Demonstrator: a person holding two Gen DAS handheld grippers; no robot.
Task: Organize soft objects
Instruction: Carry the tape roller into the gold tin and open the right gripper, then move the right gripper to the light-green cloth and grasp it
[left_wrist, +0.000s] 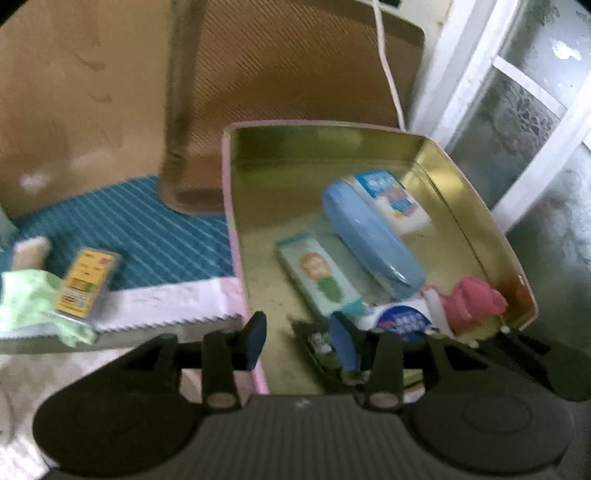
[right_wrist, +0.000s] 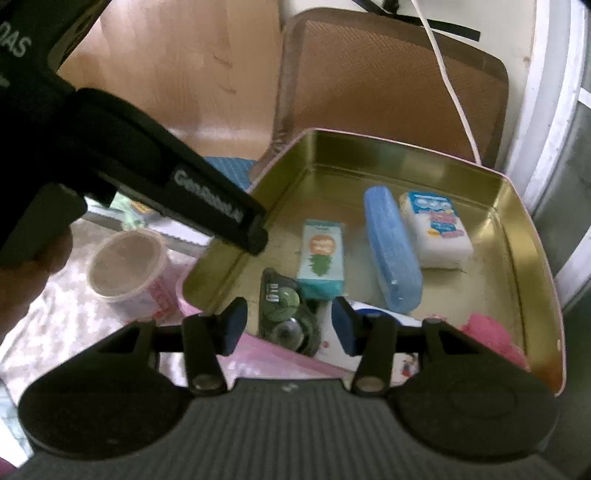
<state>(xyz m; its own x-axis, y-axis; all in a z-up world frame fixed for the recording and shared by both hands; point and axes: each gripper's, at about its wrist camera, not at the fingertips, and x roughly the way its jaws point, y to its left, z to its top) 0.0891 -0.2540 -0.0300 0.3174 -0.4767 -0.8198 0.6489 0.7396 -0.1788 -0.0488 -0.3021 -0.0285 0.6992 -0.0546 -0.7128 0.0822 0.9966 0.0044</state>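
Observation:
An open tin with a gold inside and pink outside holds a white tissue pack, a blue case, a teal packet, a white-and-blue pouch and a pink soft thing. My left gripper is open over the tin's near left wall, nothing between its pads. In the right wrist view the tin shows the same tissue pack, case, packet and pink thing. My right gripper is open above a green-black tape dispenser, pads not touching it.
A yellow box and a green cloth lie on a blue striped mat left of the tin. A pale cup stands beside it. Behind are a brown mesh chair, a white cable and a window frame.

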